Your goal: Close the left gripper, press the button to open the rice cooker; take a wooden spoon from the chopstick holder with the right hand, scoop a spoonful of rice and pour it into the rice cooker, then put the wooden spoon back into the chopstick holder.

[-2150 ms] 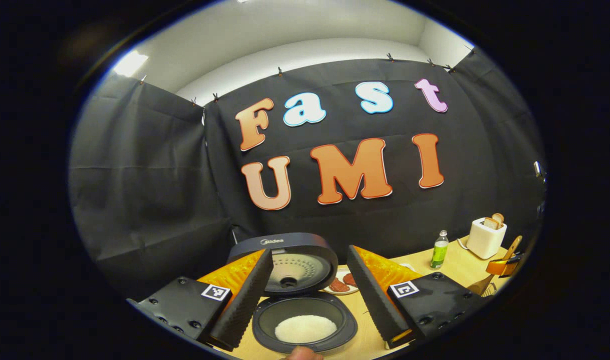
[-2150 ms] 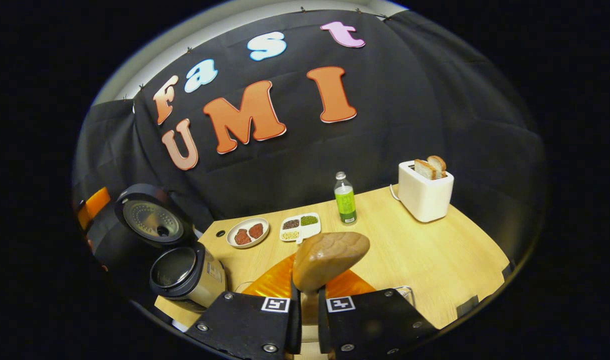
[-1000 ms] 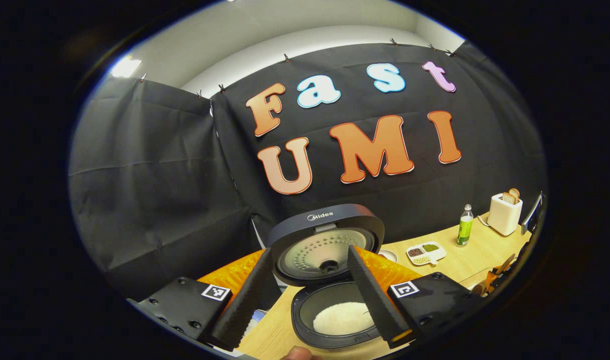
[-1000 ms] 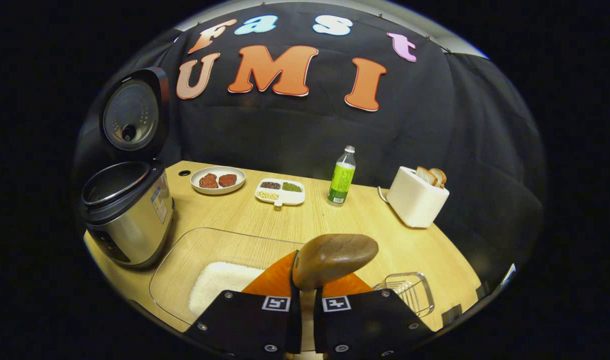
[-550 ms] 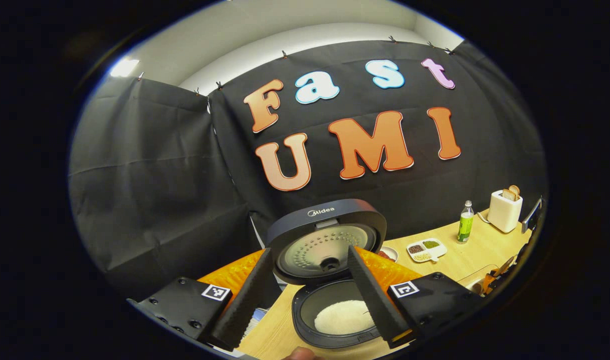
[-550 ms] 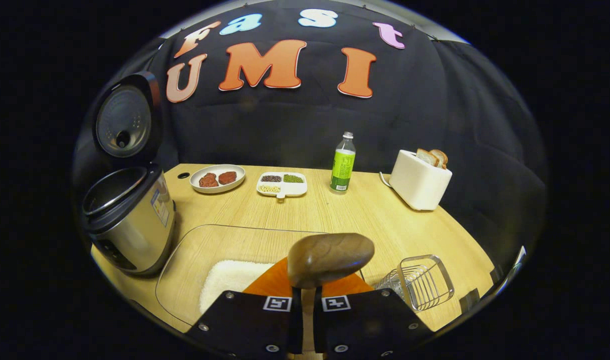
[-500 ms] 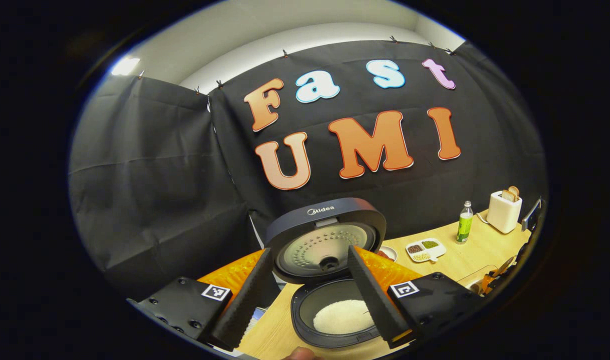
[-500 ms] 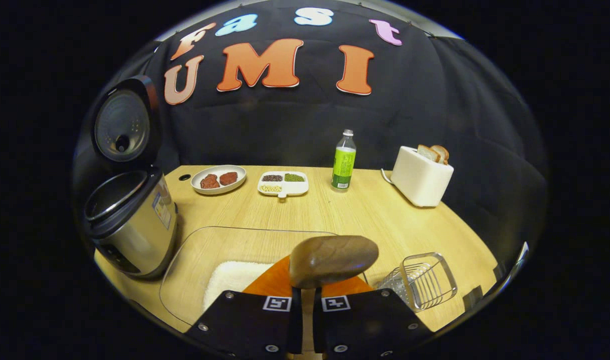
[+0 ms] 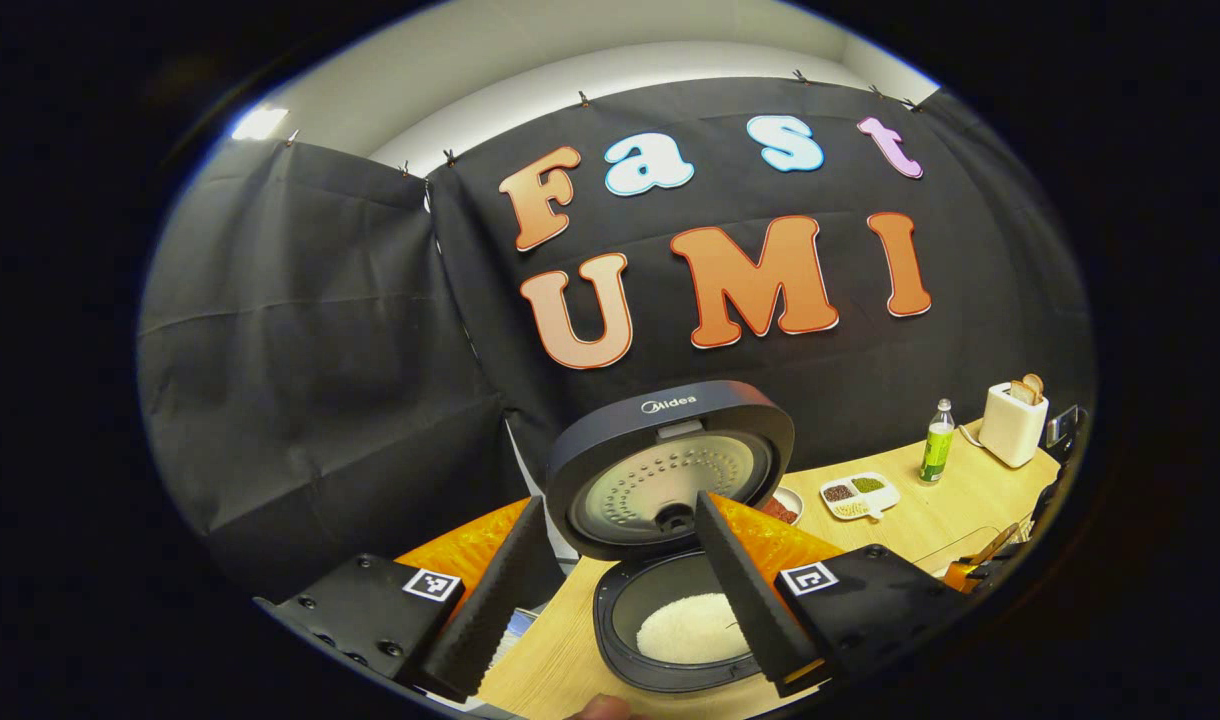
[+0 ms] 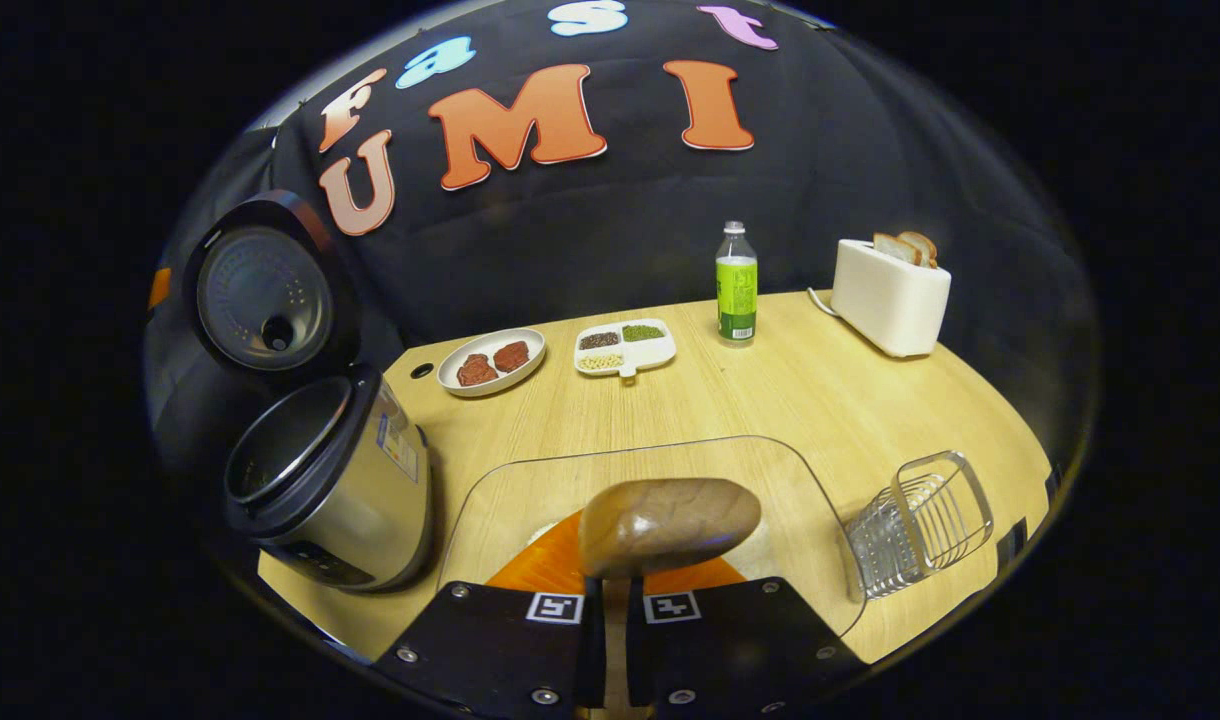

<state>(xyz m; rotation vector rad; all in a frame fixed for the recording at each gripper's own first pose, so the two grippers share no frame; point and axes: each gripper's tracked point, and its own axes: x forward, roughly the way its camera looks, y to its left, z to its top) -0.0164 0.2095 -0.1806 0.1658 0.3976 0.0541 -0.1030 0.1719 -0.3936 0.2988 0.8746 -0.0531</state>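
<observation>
While the counter carries it all, cooker at its left end, lid up, rice seen inside from left gripper view, left hand-held gripper spread above it, right hand-held gripper pinching spoon over glass tray, wire holder just right of tray.

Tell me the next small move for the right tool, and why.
Probably carry the spoon right and forward toward the wire holder. The right tool is shut on its handle, the cooker is open with rice already inside, and the holder stands empty beside the glass tray.
</observation>
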